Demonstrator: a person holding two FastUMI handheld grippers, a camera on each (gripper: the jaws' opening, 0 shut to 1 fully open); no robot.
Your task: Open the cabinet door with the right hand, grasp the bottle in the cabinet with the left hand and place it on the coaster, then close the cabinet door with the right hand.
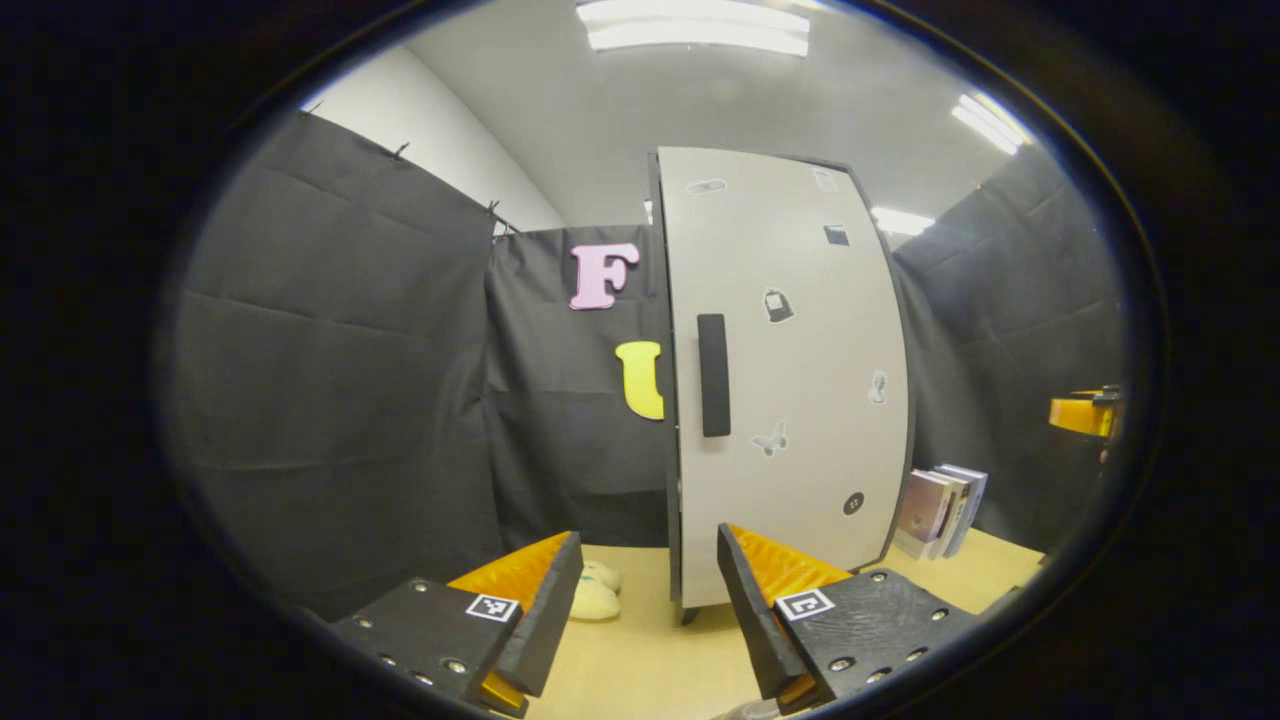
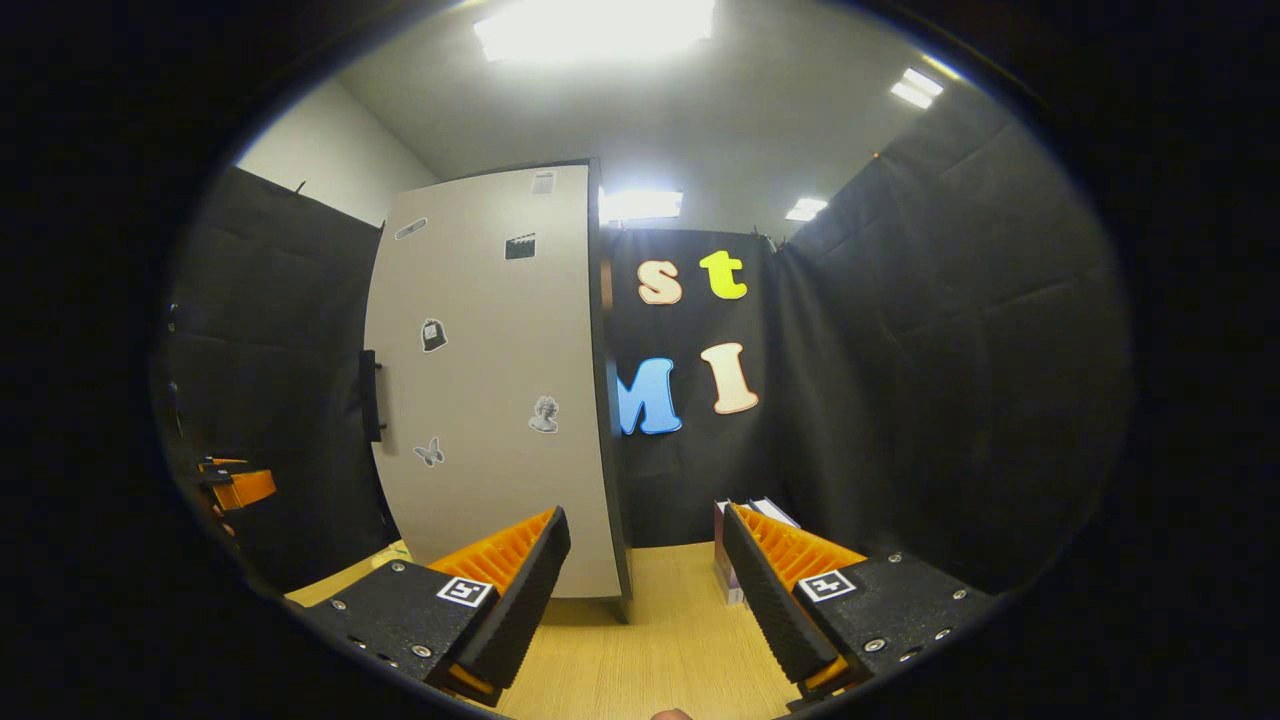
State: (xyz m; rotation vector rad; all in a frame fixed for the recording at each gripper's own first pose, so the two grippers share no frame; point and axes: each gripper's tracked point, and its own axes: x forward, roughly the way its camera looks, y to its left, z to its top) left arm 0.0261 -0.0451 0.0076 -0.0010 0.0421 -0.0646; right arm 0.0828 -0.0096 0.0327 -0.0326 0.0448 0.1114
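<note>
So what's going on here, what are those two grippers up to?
A person holds two handheld grippers in front of a tall pale grey cabinet on a light wooden table. Its door is shut, with the black vertical handle untouched. The left gripper and right gripper are both open and empty, short of the cabinet. A few books stand beside it.

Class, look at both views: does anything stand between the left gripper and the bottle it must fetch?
Yes. The cabinet door is shut, so it stands in front of the open left gripper and hides the bottle. Its handle is ungrasped.
</note>
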